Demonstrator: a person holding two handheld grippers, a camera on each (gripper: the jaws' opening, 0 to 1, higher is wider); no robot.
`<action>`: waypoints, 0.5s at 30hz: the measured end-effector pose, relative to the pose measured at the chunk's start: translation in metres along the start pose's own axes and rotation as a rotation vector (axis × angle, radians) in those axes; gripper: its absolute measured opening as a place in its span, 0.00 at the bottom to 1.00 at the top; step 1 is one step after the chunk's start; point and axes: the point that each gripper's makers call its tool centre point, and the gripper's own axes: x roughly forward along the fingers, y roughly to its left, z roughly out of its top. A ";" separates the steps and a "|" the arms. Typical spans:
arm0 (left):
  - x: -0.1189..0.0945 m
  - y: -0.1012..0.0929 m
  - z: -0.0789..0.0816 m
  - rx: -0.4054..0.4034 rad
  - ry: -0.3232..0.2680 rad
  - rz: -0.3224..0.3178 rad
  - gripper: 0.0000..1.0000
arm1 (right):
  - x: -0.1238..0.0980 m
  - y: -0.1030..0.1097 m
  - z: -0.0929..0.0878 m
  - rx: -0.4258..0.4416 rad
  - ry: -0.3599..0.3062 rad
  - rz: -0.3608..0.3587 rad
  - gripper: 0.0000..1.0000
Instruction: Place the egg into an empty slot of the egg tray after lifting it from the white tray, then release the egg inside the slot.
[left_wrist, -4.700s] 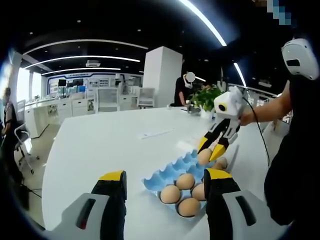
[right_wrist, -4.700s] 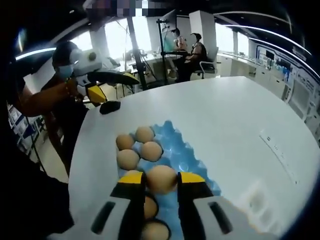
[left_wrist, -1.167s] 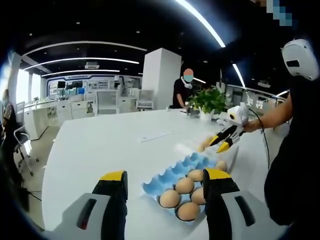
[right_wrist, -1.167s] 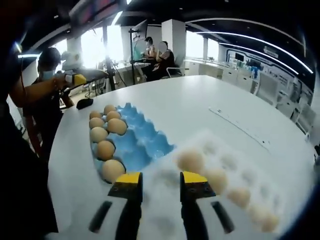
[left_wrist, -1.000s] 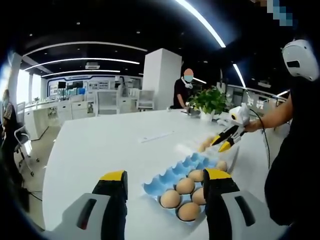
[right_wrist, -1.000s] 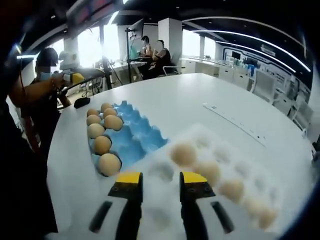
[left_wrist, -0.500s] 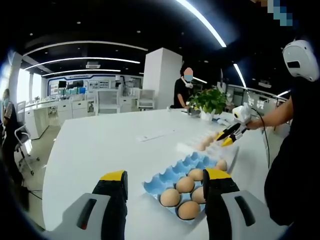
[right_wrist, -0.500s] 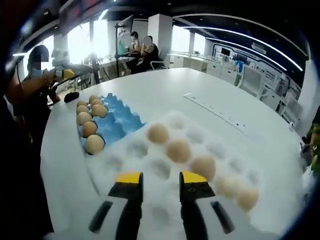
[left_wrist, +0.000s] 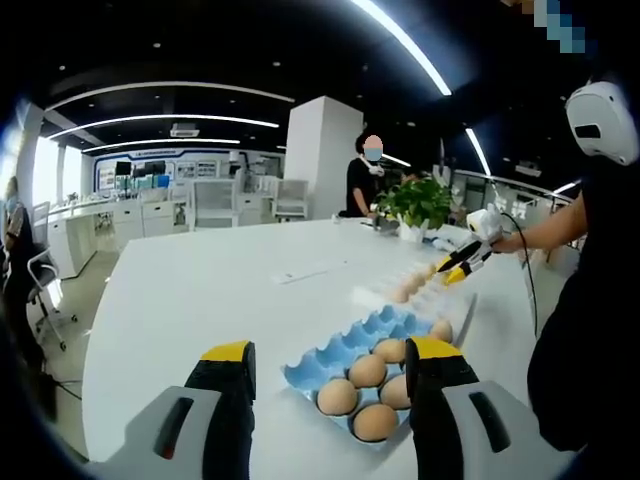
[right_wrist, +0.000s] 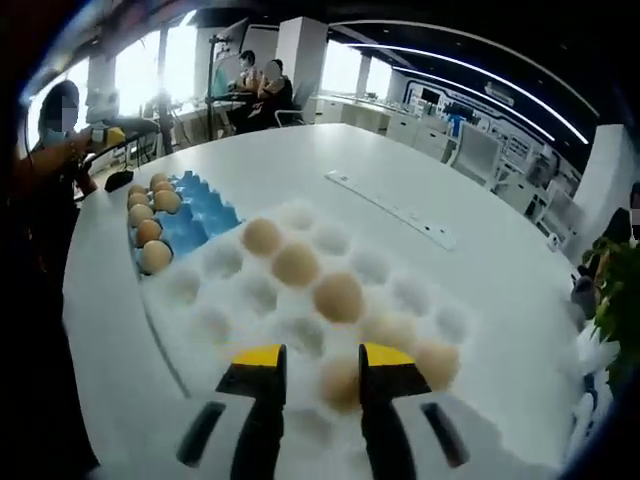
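The blue egg tray (left_wrist: 345, 352) lies just beyond my left gripper (left_wrist: 330, 352), which is open with nothing between its jaws; several brown eggs (left_wrist: 338, 396) fill the tray's near end. My right gripper (right_wrist: 322, 358) hangs low over the white tray (right_wrist: 215, 325), open. An egg (right_wrist: 340, 384) in a white tray slot lies between its jaws, close to the right one. More eggs (right_wrist: 338, 296) run in a diagonal row across the white tray. In the left gripper view the right gripper (left_wrist: 457, 266) sits over the white tray (left_wrist: 420, 287). The blue tray (right_wrist: 190, 226) lies far left.
A person's arm (left_wrist: 545, 225) and dark body stand at the table's right edge. A power strip (right_wrist: 390, 210) lies on the white table (left_wrist: 200, 300) beyond the trays. A potted plant (left_wrist: 418, 200) stands at the far end. People sit at desks in the background.
The right gripper held an egg over the blue tray 4.7 s ago; now it is open and has travelled across the white tray to an egg there. The left gripper stayed put.
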 end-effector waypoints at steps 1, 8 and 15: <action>0.000 0.000 0.000 -0.001 0.001 -0.001 0.61 | 0.000 -0.001 -0.002 -0.001 0.005 -0.006 0.29; -0.001 0.001 -0.001 0.000 0.003 0.003 0.61 | 0.000 -0.014 -0.010 0.010 0.030 -0.038 0.28; -0.002 0.001 -0.001 -0.004 0.003 0.001 0.61 | 0.004 -0.019 -0.022 -0.031 0.108 -0.048 0.27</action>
